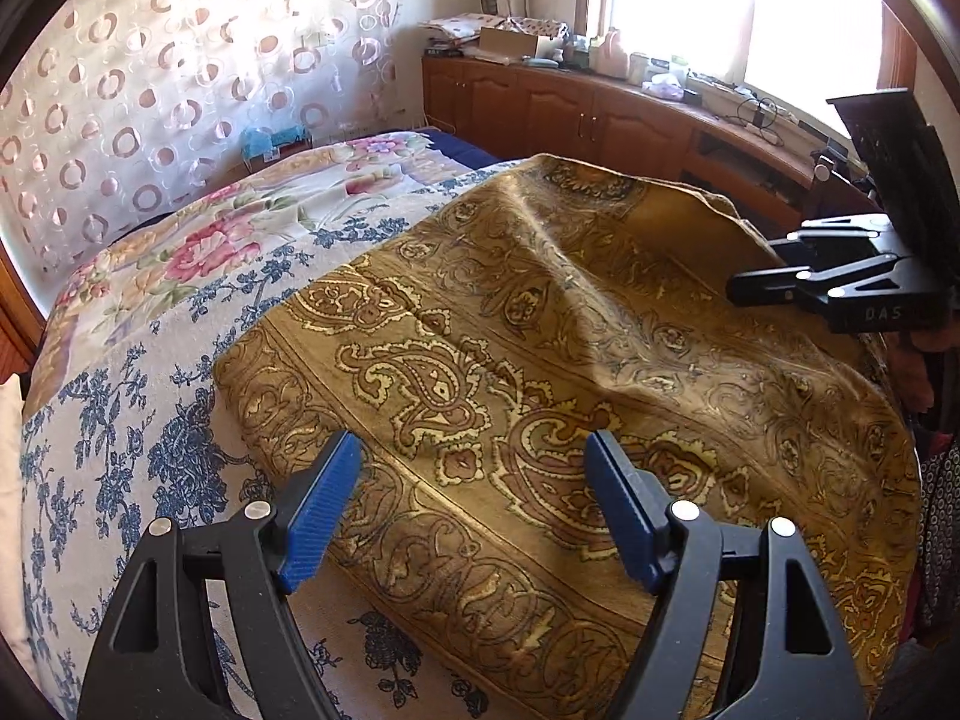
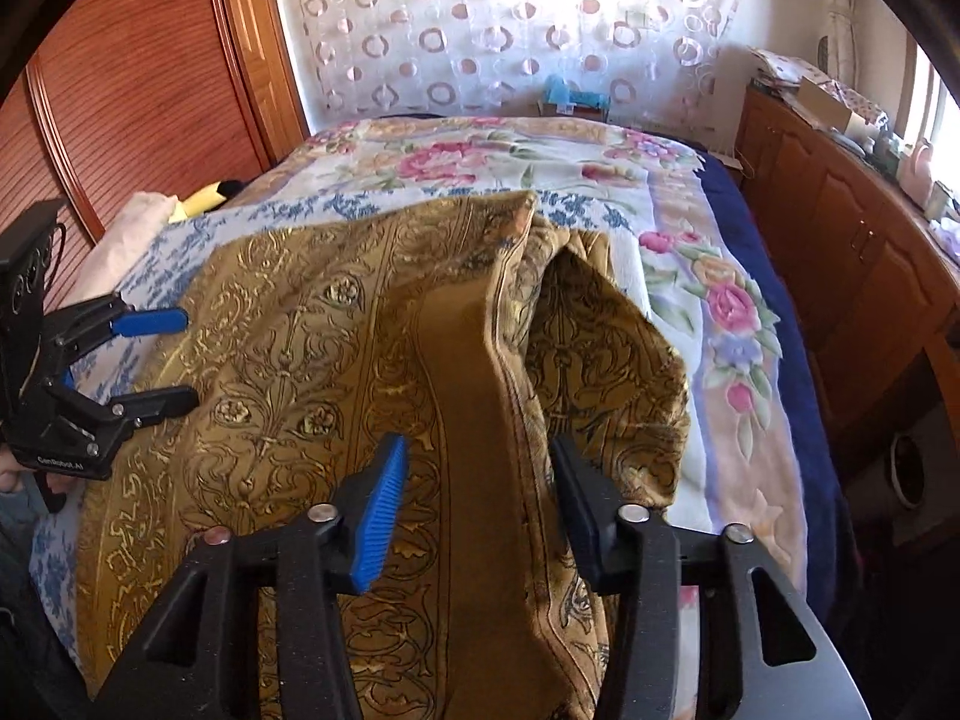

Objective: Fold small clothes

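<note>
A golden-brown paisley cloth [image 1: 540,324] lies spread on the bed, rumpled, with its far right edge raised. My left gripper [image 1: 474,504] hovers over its near left part, blue pads wide apart and nothing between them; the right wrist view shows it at the cloth's left edge [image 2: 174,360]. My right gripper [image 2: 480,504] stands over a raised fold of the cloth [image 2: 480,360], which runs between its jaws. The pads are apart and I see no pinch on the fabric. The left wrist view shows this gripper [image 1: 762,282] at the cloth's right side.
The bed carries a blue-flowered sheet [image 1: 120,420] and a pink-flowered blanket [image 2: 468,162]. A wooden cabinet [image 1: 570,108] with clutter on top runs under the window at the right. A wooden wardrobe [image 2: 120,90] stands left of the bed. A patterned curtain [image 2: 510,30] hangs behind.
</note>
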{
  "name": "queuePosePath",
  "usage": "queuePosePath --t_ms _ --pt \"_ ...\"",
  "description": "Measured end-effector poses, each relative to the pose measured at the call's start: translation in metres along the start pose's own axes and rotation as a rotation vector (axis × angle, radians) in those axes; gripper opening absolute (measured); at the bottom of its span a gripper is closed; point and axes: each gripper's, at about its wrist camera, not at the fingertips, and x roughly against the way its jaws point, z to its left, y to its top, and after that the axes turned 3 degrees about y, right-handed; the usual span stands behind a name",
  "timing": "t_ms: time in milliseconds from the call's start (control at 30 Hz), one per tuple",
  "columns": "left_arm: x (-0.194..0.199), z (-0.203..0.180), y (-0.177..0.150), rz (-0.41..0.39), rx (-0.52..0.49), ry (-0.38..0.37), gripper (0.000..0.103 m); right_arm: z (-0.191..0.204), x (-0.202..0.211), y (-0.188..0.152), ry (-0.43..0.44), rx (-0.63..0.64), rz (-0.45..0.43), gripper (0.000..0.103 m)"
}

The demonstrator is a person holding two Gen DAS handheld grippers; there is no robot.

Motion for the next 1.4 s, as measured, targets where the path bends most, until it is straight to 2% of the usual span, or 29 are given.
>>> queuePosePath --t_ms 33,100,167,433,600,700,833,867,900,1000,1100,1267,1400 --pt "-0.001 0.003 0.0 -0.005 0.002 0.002 0.078 0.001 -0.001 0.002 0.0 -0.001 0.006 0.035" --pt "0.002 0.005 -0.001 -0.018 0.006 0.011 0.078 -0.001 -0.001 0.002 0.0 -0.007 0.012 0.011" --pt "0.008 0.008 0.001 -0.043 0.015 0.032 0.078 -0.001 0.004 0.003 0.019 -0.016 -0.002 0.007" --pt "0.053 0.03 0.01 -0.176 0.094 0.163 0.078 0.009 0.05 -0.002 -0.018 0.017 -0.133 0.005" --pt "0.076 0.043 0.008 -0.207 0.132 0.214 0.078 0.01 0.078 -0.012 -0.06 0.024 -0.191 0.005" --pt "0.087 0.045 0.003 -0.218 0.139 0.235 0.078 0.007 0.083 -0.024 -0.056 -0.002 -0.194 0.005" --pt "0.099 0.041 -0.004 -0.227 0.137 0.257 0.078 0.008 0.058 -0.033 -0.096 -0.007 -0.12 0.005" --pt "0.102 0.039 -0.006 -0.229 0.136 0.256 0.078 0.008 0.052 -0.034 -0.105 -0.009 -0.095 0.009" --pt "0.104 0.038 -0.008 -0.229 0.136 0.255 0.078 0.008 0.049 -0.037 -0.128 -0.015 -0.085 0.018" --pt "0.111 0.033 -0.014 -0.227 0.135 0.253 0.078 0.01 0.057 -0.043 -0.135 -0.035 -0.108 0.033" --pt "0.111 0.026 -0.025 -0.204 0.143 0.219 0.078 0.014 0.071 -0.055 -0.149 -0.05 -0.124 0.049" --pt "0.103 0.004 -0.048 -0.143 0.131 0.174 0.078 0.016 0.09 -0.078 -0.13 -0.08 -0.133 0.056" --pt "0.1 -0.015 -0.065 -0.108 0.114 0.143 0.078 0.012 0.099 -0.1 -0.108 -0.101 -0.124 0.057"
